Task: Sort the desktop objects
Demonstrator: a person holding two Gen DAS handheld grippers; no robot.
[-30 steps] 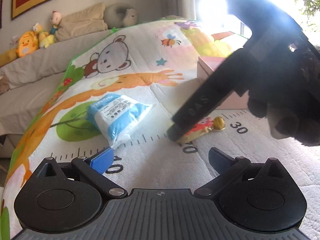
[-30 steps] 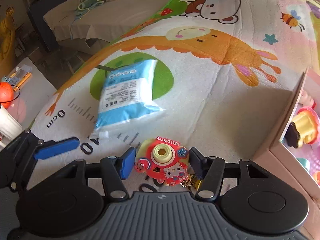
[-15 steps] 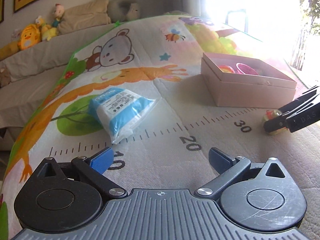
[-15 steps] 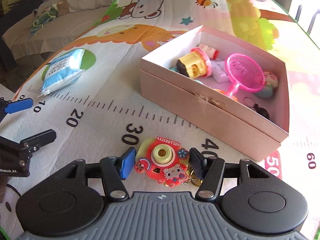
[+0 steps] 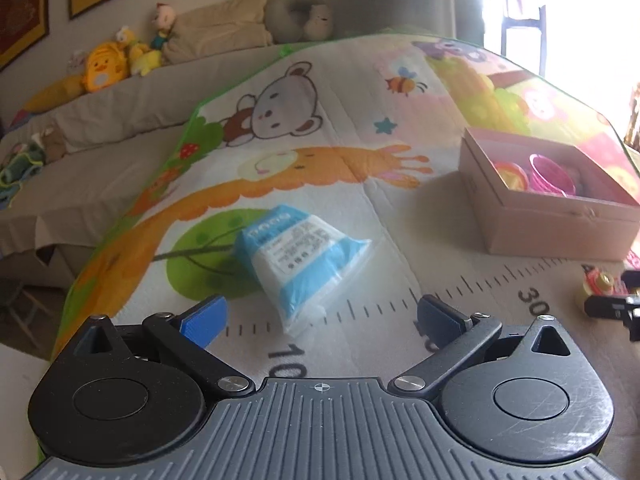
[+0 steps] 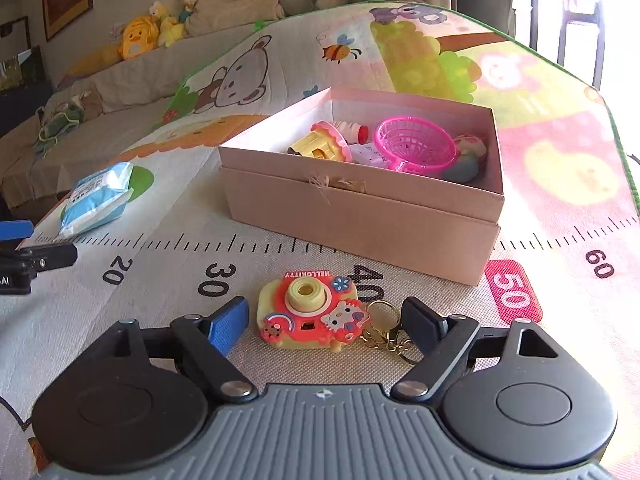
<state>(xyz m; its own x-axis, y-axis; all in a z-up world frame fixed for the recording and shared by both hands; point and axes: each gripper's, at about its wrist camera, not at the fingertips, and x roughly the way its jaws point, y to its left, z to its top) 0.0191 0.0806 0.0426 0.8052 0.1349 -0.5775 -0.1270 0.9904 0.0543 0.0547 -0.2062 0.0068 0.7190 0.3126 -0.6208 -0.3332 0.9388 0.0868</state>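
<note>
Both of our right fingers (image 6: 228, 326) stand spread wide, one on each side of the toy camera keychain (image 6: 310, 314), touching neither it nor anything else; the right gripper (image 6: 324, 322) holds nothing. That toy lies flat on the play mat (image 6: 160, 248) between the pads, its gold chain (image 6: 386, 334) trailing toward the black finger. Just beyond the fingertips sits the open pink box (image 6: 360, 208), already holding a pink basket (image 6: 416, 142) and other small toys.

Our left gripper (image 5: 320, 316) is likewise wide apart and empty, with the blue wipes packet (image 5: 300, 256) lying just ahead of its tips, slightly nearer the blue finger.

We judge the step in hand to be getting the keychain into the box. To do it well, we should centre the camera body between the pads and close on its two flat sides, not on the chain, which would slip or snag. We should squeeze firmly, lift clear of the box's near wall, and release over a bare spot beside the basket so that nothing tips out. The packet ahead of our left fingers is soft and slick, so a grip across its middle would hold best.
</note>
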